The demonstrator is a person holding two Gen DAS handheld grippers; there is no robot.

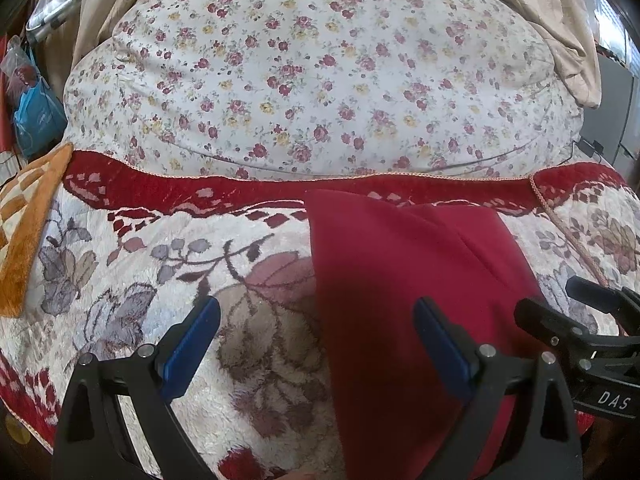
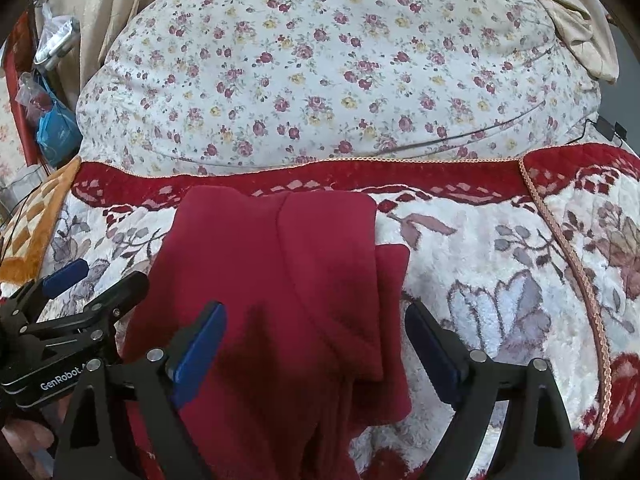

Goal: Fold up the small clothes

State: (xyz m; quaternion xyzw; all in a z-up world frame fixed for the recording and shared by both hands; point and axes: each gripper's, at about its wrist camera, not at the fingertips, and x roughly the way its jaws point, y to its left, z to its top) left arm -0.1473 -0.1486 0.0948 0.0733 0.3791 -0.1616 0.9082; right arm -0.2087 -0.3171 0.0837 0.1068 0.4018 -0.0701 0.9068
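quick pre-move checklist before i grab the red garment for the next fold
1. Left gripper open: ok.
2. Right gripper open: ok.
3. Neither gripper holds cloth: ok.
4. Red garment lying flat on the plush blanket: ok.
5. Garment partly folded, one layer over another: ok.
6. Near hem of the garment visible: cannot tell, it runs below both views.

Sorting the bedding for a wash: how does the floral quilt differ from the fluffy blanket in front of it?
The floral quilt is smooth, with small scattered roses; the fluffy blanket is plush, with large leaves and a red border. The quilt is bunched into a mound; the blanket lies flat under the red garment. Both have pale grounds.
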